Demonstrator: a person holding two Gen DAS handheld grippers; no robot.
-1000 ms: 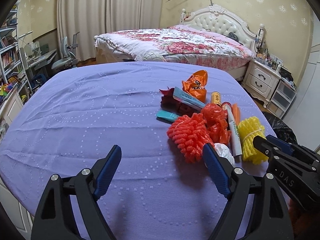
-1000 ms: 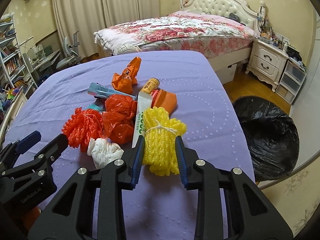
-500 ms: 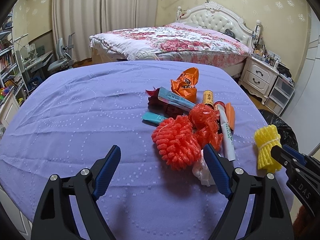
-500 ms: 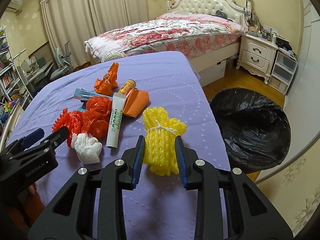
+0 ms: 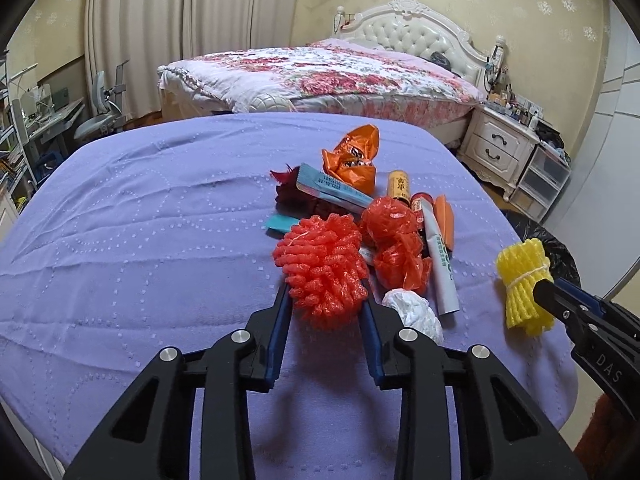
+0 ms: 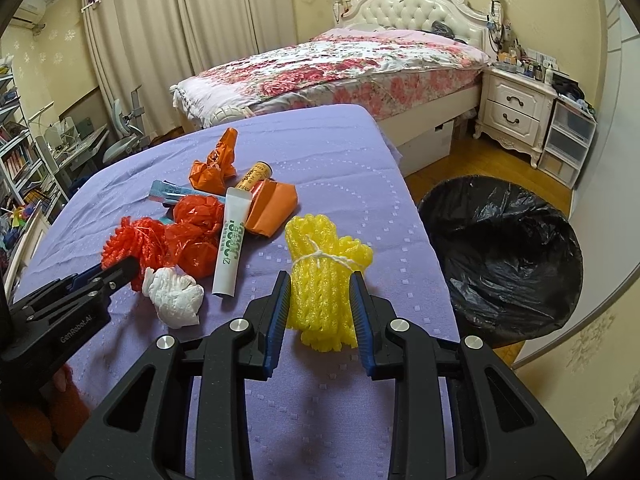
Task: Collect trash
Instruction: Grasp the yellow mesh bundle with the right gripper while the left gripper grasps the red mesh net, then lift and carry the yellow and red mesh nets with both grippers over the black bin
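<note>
My left gripper is shut on an orange-red foam net bundle on the purple table. My right gripper is shut on a yellow foam net bundle and holds it above the table's right side; that bundle also shows in the left wrist view. A black-lined trash bin stands on the floor right of the table. A red plastic bag, a white crumpled wad, a white tube, an orange wrapper and a blue packet lie on the table.
A small brown bottle and orange folded paper lie among the trash. A bed stands behind the table, a white nightstand to its right, and a desk with shelves on the left.
My left gripper has moved forward and closed on the orange-red net bundle. My right gripper has carried the yellow bundle to the right, away from the pile and closer to the bin.
</note>
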